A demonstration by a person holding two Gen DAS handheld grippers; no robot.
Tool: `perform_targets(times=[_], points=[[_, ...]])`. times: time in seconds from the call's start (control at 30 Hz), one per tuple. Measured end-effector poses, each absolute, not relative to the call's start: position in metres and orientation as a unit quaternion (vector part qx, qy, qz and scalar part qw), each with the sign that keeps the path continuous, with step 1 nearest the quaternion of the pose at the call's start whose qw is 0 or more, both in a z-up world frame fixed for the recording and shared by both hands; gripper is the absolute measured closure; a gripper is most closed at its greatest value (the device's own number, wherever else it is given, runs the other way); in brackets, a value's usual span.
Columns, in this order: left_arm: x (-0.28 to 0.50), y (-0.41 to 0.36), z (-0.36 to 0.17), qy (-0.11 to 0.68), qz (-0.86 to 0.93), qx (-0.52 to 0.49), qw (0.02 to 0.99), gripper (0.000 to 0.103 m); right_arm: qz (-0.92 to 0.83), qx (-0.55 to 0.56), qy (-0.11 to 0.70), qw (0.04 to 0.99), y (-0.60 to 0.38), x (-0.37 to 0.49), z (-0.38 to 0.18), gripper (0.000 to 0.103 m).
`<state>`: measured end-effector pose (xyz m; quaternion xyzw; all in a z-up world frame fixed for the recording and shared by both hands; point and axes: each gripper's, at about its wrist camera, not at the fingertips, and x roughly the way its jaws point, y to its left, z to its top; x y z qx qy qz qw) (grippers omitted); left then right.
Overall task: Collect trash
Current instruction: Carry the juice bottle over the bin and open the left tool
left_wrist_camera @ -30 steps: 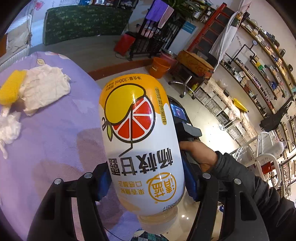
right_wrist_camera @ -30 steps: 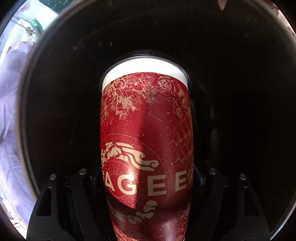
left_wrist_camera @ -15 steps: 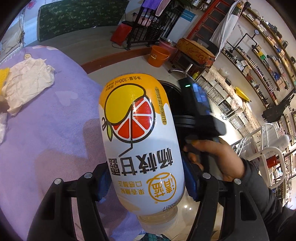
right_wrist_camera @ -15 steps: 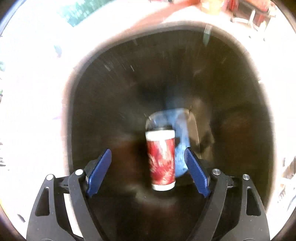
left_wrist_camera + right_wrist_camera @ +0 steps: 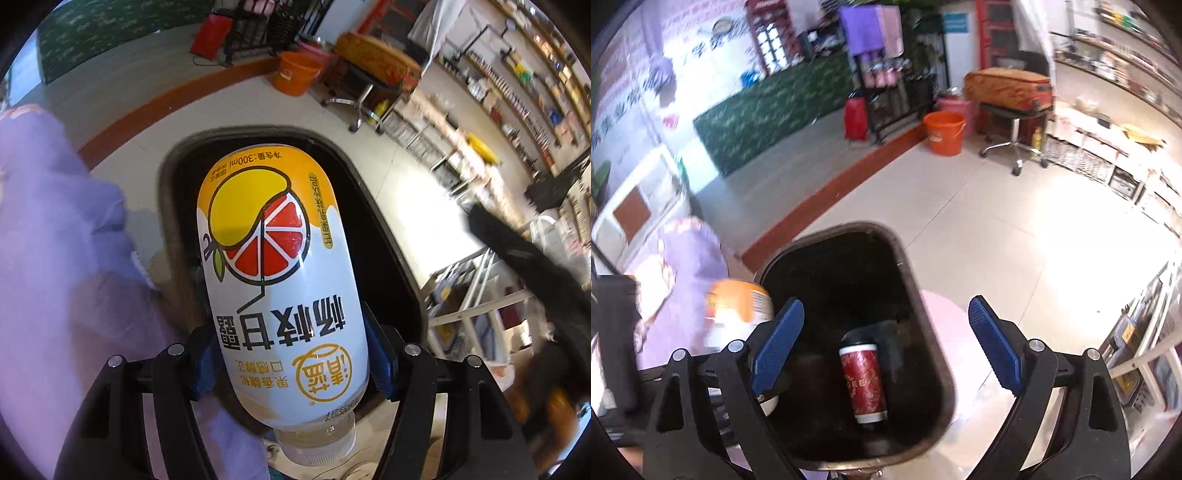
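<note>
While the purple cloth (image 5: 55,258) drapes the table edge at far left, the left gripper (image 5: 288,362) clamps a juice bottle (image 5: 277,280) between its blue pads, cap toward the camera and base pointing at the mouth of the dark trash bin (image 5: 388,236) on the tiled floor. The bottle hangs over the bin's near-left rim rather than its centre; let go here, it would likely clip the rim and roll off across the tiles, or bounce against the cloth. To the right, the right gripper (image 5: 886,343) is empty, its jaws opening wide above the bin, and a red paper cup (image 5: 864,384) lies on its side at the bottom. The two grippers sit close over one opening, so a hurried swing could knock them together. A dark sleeve (image 5: 524,266) blurs past at far right.
</note>
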<state>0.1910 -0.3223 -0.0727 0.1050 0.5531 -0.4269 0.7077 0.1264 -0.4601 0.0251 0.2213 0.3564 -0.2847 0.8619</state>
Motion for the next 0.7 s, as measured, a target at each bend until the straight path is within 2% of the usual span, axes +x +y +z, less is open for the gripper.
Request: perform_targets(times=[0.27, 0.37, 0.53, 0.7], points=[[0.187, -0.366, -0.113, 0.605, -0.398, 0.171, 0.668, 0.039, -0.305, 0.245, 0.321, 0.862, -0.471, 0.091, 0.048, 0.013], [0.182, -0.378, -0.116, 0.587, -0.396, 0.213, 0.673, 0.039, -0.307, 0.249, 0.320, 0.861, -0.471, 0.086, 0.041, 0.013], [0.182, -0.376, -0.112, 0.582, -0.409, 0.212, 0.670, 0.039, -0.308, 0.251, 0.317, 0.861, -0.462, 0.075, 0.037, 0.013], [0.175, -0.363, -0.093, 0.554, -0.431, 0.217, 0.678, 0.024, -0.310, 0.253, 0.305, 0.864, -0.460, 0.067, 0.040, 0.013]])
